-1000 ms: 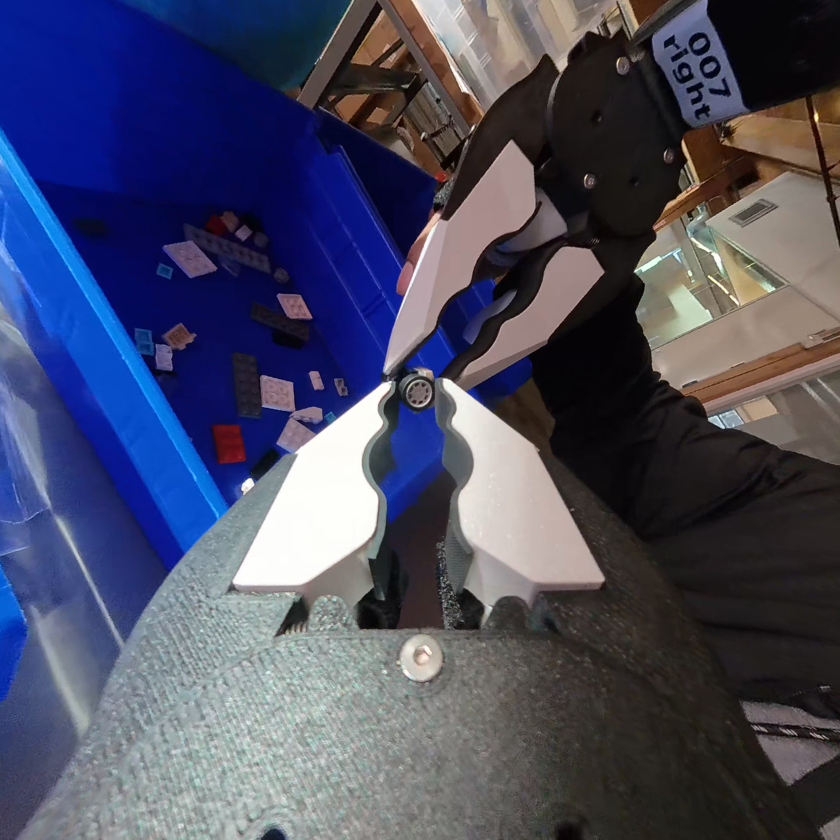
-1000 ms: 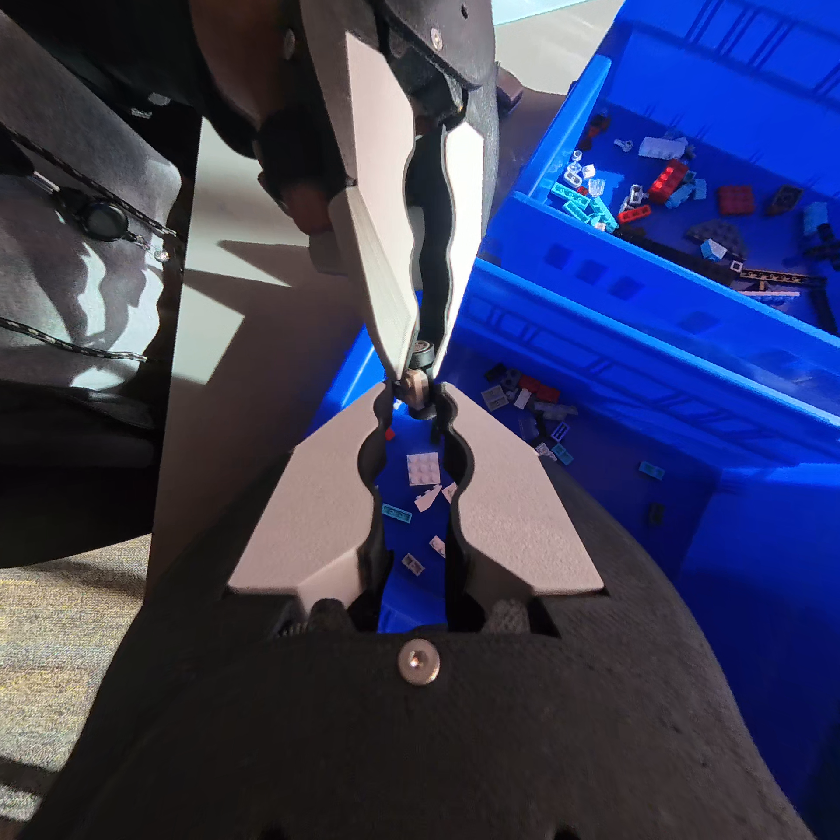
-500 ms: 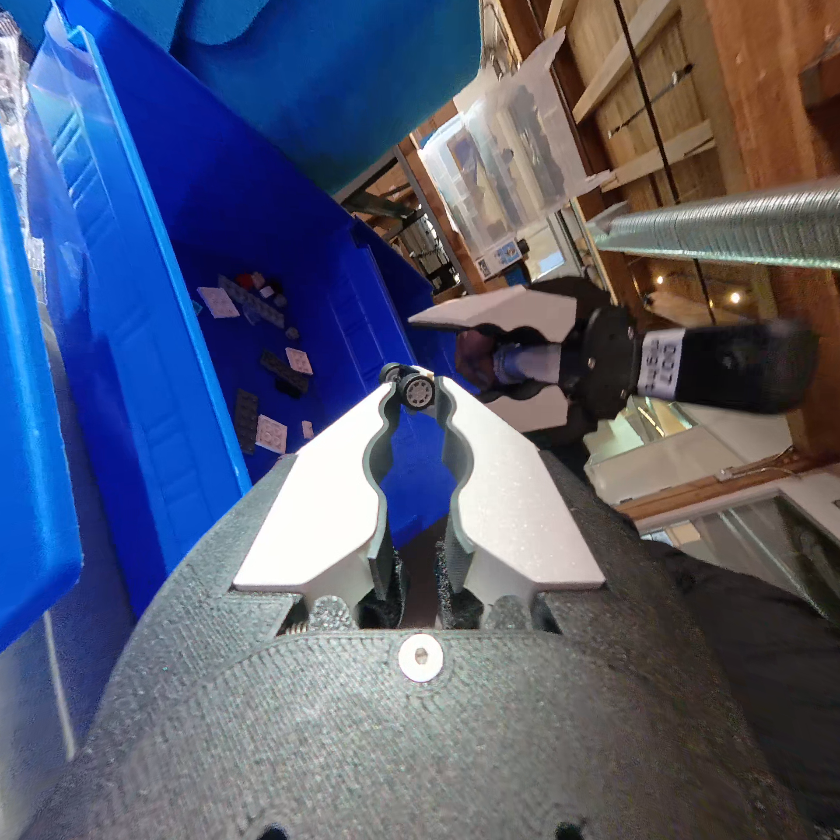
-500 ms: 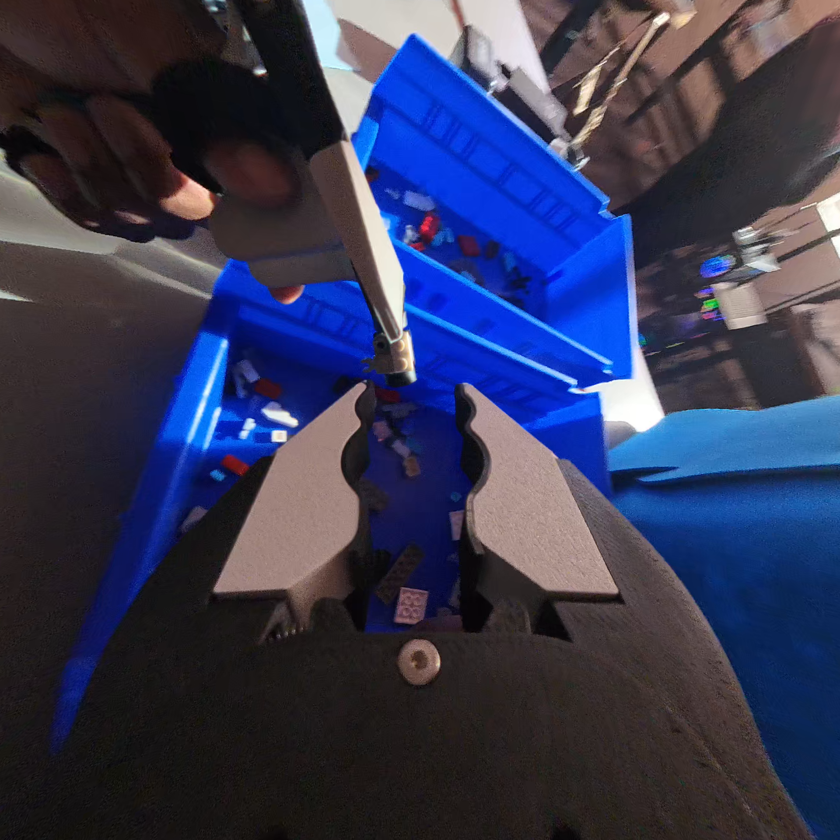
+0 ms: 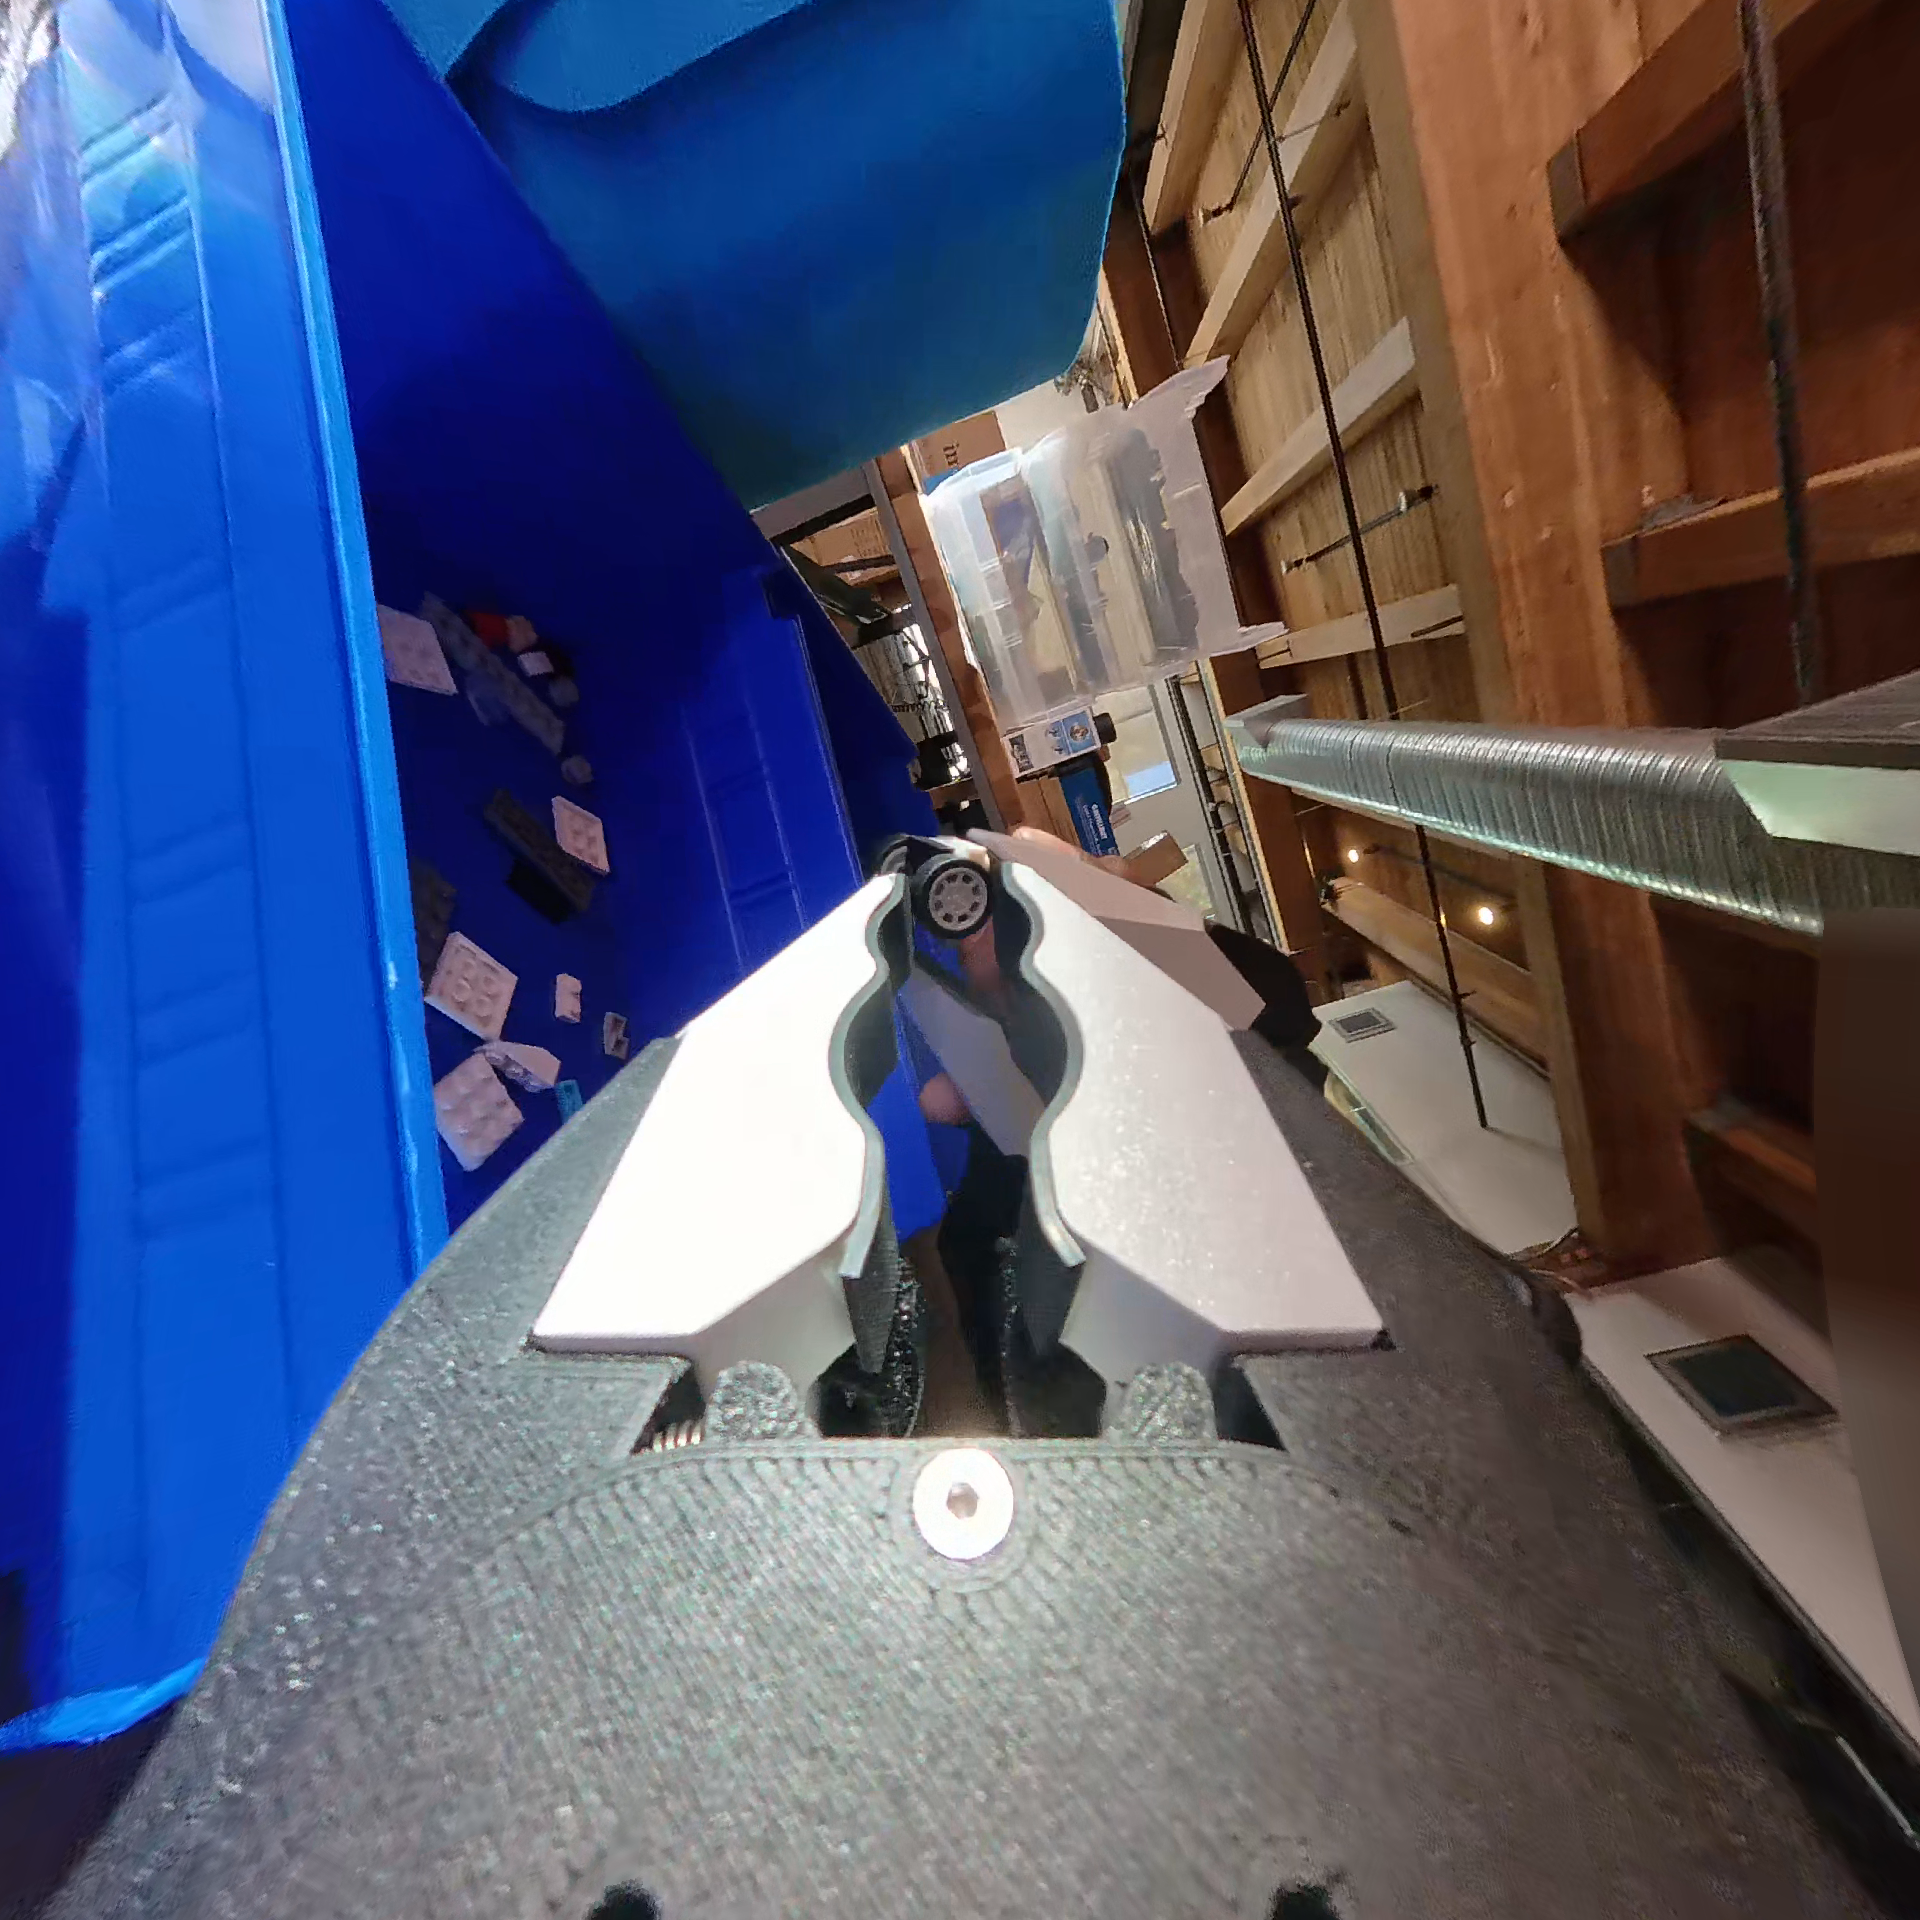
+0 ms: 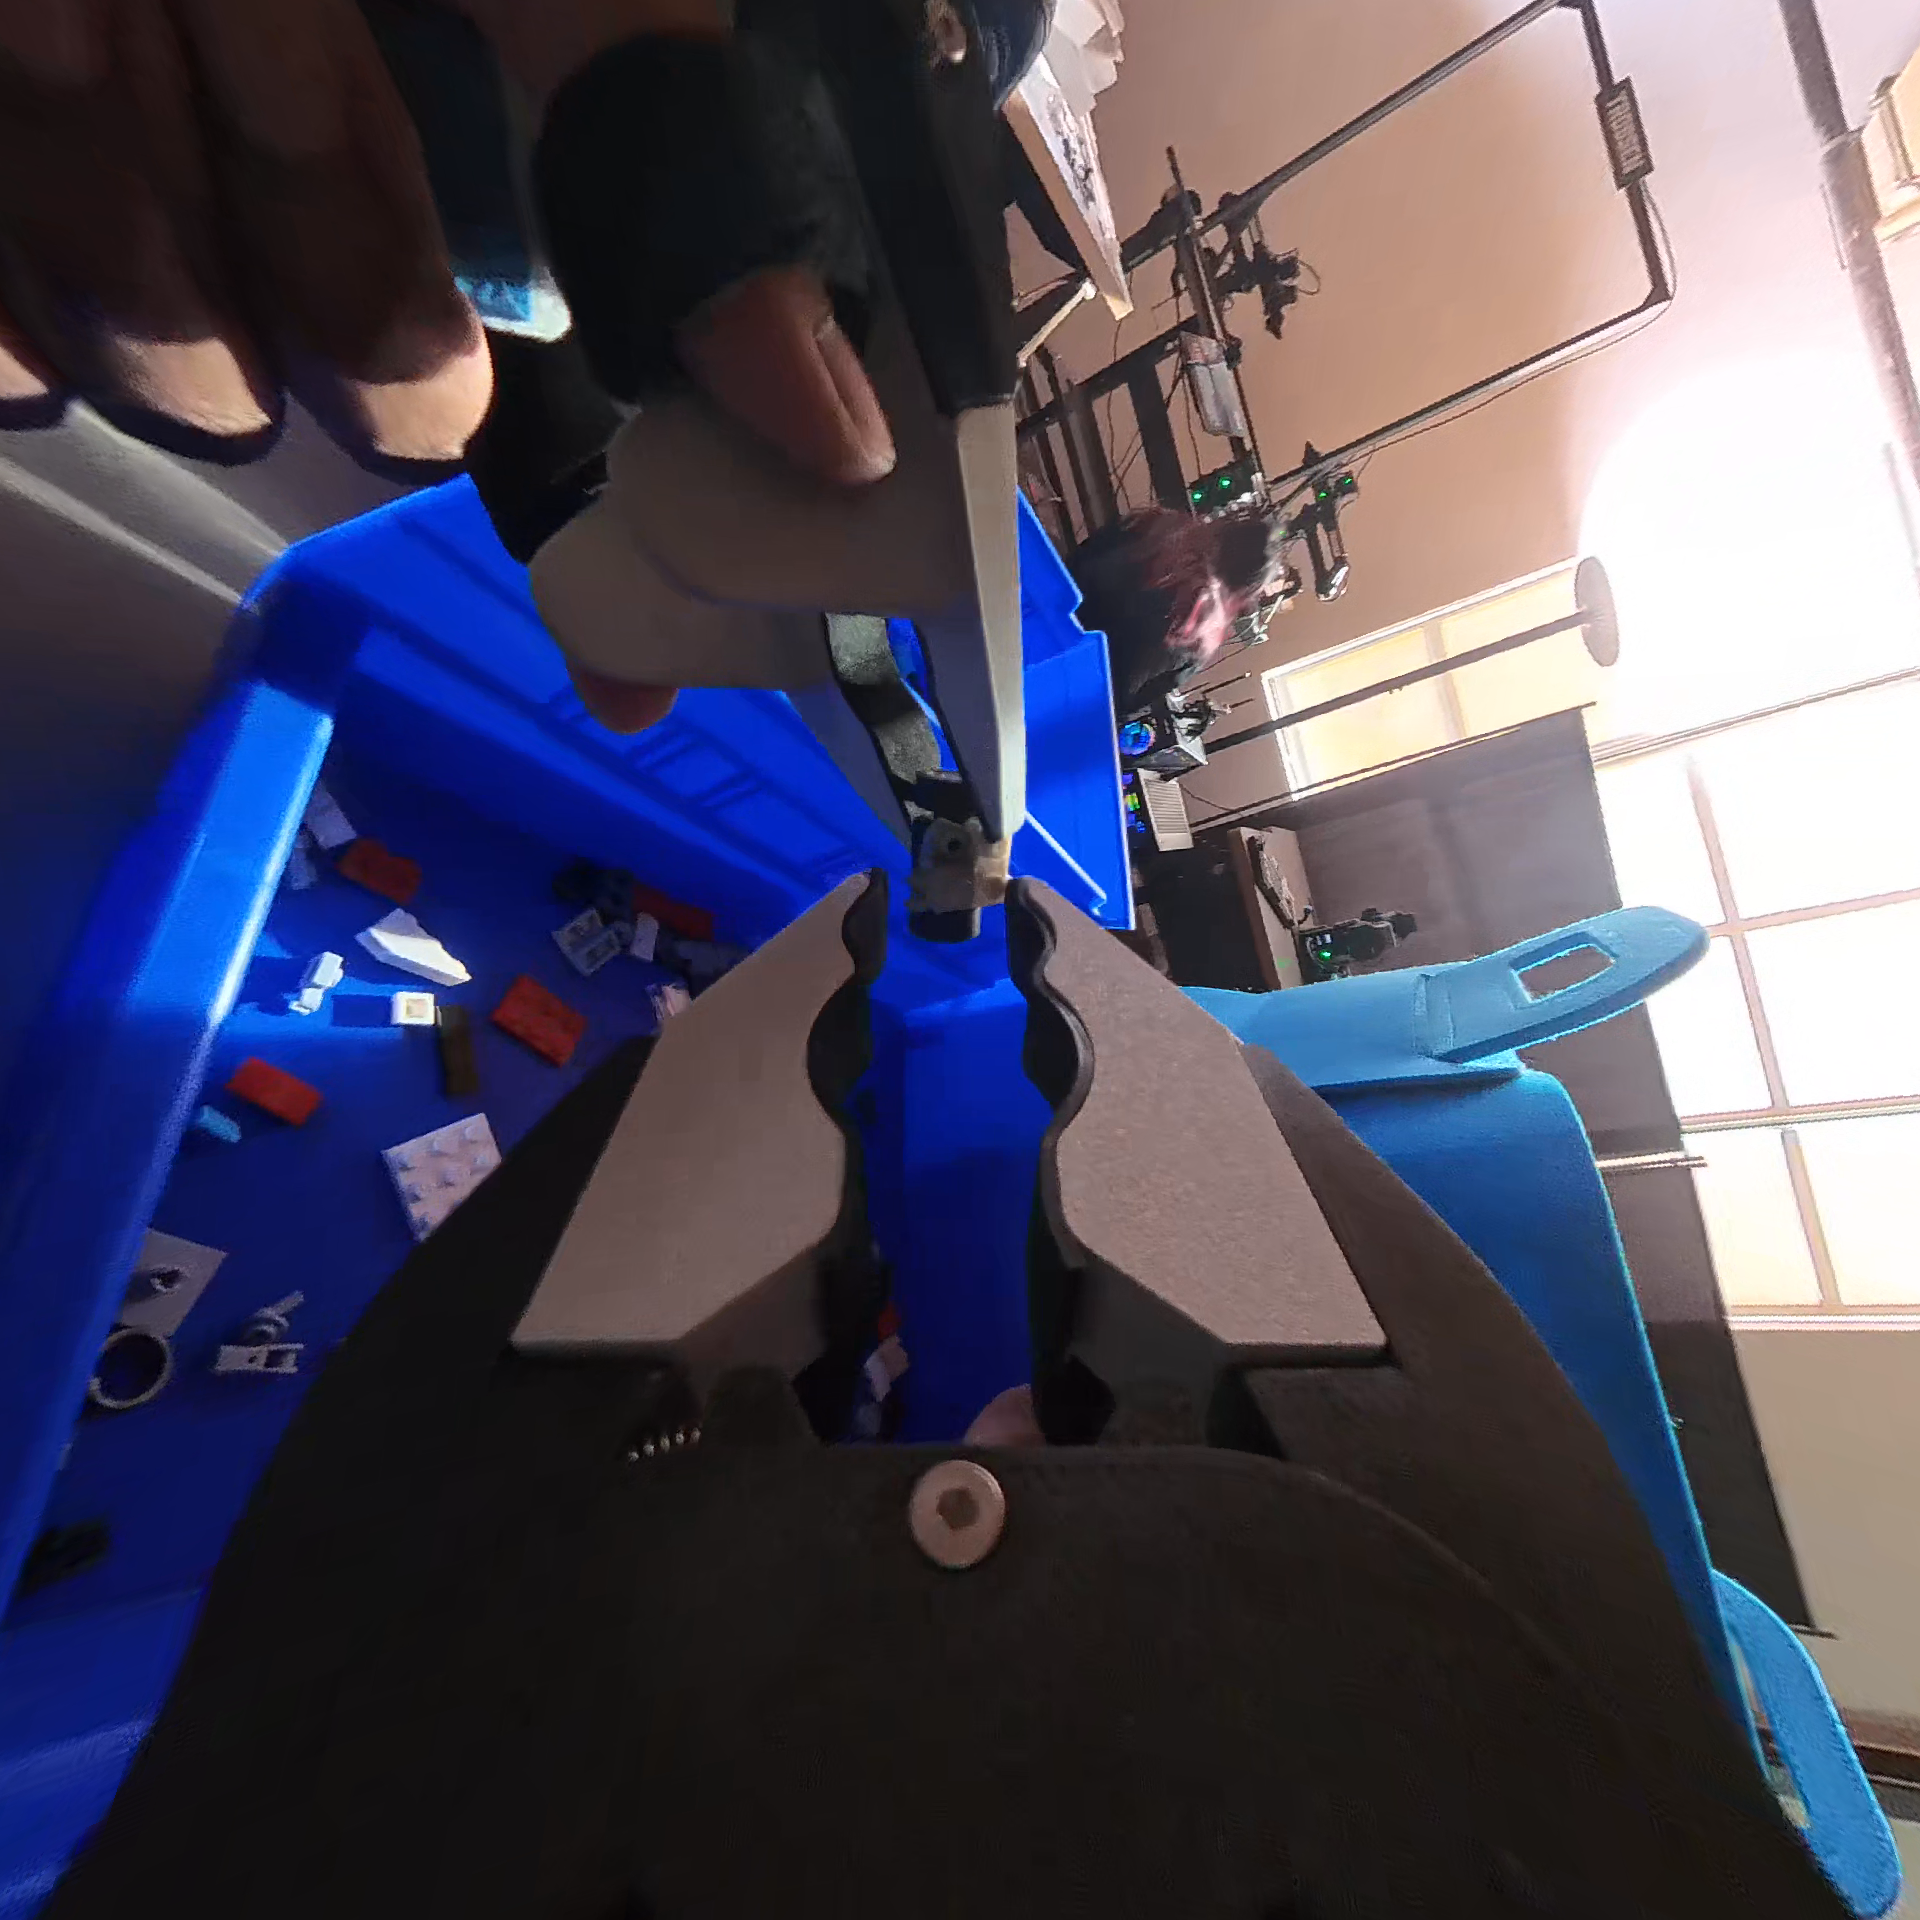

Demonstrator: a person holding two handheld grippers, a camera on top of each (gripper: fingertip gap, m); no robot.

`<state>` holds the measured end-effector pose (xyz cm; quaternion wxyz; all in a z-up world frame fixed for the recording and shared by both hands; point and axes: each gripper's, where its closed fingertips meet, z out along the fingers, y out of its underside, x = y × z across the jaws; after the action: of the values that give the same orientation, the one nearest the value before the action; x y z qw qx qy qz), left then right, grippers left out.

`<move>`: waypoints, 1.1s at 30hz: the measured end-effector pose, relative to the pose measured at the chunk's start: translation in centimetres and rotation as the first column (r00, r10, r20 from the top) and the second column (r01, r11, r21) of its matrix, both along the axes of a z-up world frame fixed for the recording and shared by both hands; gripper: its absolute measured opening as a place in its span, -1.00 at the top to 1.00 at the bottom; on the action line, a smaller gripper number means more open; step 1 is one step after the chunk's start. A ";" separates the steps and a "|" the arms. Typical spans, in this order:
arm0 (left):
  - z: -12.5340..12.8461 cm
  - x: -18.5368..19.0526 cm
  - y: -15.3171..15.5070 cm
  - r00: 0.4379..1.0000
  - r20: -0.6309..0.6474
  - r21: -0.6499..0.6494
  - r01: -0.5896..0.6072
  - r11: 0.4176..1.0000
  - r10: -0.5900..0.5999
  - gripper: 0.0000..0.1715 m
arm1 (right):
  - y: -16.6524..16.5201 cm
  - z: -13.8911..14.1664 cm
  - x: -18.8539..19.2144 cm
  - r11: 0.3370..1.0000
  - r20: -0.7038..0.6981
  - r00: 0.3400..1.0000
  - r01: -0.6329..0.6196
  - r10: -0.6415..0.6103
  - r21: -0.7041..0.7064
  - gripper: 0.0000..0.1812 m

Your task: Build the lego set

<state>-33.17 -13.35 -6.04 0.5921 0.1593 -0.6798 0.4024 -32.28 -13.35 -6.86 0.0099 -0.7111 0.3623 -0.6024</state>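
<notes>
My left gripper (image 5: 951, 899) is shut on a small lego wheel assembly (image 5: 956, 902), a black tyre with a grey hub on an axle piece. In the right wrist view the same assembly (image 6: 951, 868) hangs from the left gripper's tips, coming down from above. My right gripper (image 6: 940, 894) is open, its fingertips on either side of the assembly without gripping it. In the left wrist view the right gripper's white fingers (image 5: 1132, 935) show just behind my left fingers. Loose lego pieces (image 6: 436, 1164) lie in the blue bin (image 6: 187, 883).
The blue bin (image 5: 312, 727) also fills the left of the left wrist view, with white and dark plates (image 5: 473, 982) on its floor. A light blue fabric bag (image 6: 1507, 1143) stands to the right. A person's hand (image 6: 790, 384) holds the left gripper. Wooden shelving (image 5: 1507, 520) and a metal duct (image 5: 1507, 800) are behind. The grippers are tip to tip, or close to it.
The right gripper let go of the wheel assembly and opened, then came back with its tips around it. Both grippers tilted, swinging the views toward the room. The left gripper kept its hold.
</notes>
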 end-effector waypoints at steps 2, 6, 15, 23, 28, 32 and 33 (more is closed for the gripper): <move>-0.1 -0.2 0.1 1.000 -0.025 0.013 -0.003 1.000 0.003 0.84 | -0.1 0.1 -0.1 0.999 0.010 1.000 0.003 -0.003 -0.036 0.78; -0.2 -0.4 0.1 0.999 -0.040 0.021 -0.020 1.000 0.021 0.84 | 0.2 0.0 -0.4 0.993 0.025 1.000 -0.002 0.005 -0.120 0.79; 0.3 -1.8 0.3 0.995 -0.080 -0.004 0.064 0.998 -0.064 0.79 | 0.1 0.6 -1.4 0.988 0.047 0.999 -0.017 0.025 -0.157 0.81; 0.6 -2.0 0.0 0.998 -0.040 -0.038 0.048 0.998 -0.050 0.83 | 0.1 0.9 -1.6 0.987 0.062 0.997 -0.028 0.038 -0.155 0.84; 0.3 -2.0 -0.2 1.000 -0.004 -0.045 0.018 0.999 -0.018 0.84 | 0.1 0.6 -1.7 0.987 0.063 0.997 -0.024 0.034 -0.158 0.84; 0.1 -1.7 -0.5 0.999 0.029 -0.053 -0.017 0.998 0.018 0.84 | 0.2 0.5 -1.8 0.989 0.060 0.997 -0.032 0.040 -0.141 0.85; 0.1 -1.5 -0.5 0.999 0.040 -0.056 -0.026 0.998 0.028 0.83 | 0.2 0.5 -1.8 0.990 0.061 0.997 -0.035 0.043 -0.134 0.85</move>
<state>-34.72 -13.86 -5.96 0.5769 0.1439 -0.6779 0.4323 -34.09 -13.17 -6.32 -0.0142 -0.6976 0.3070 -0.6472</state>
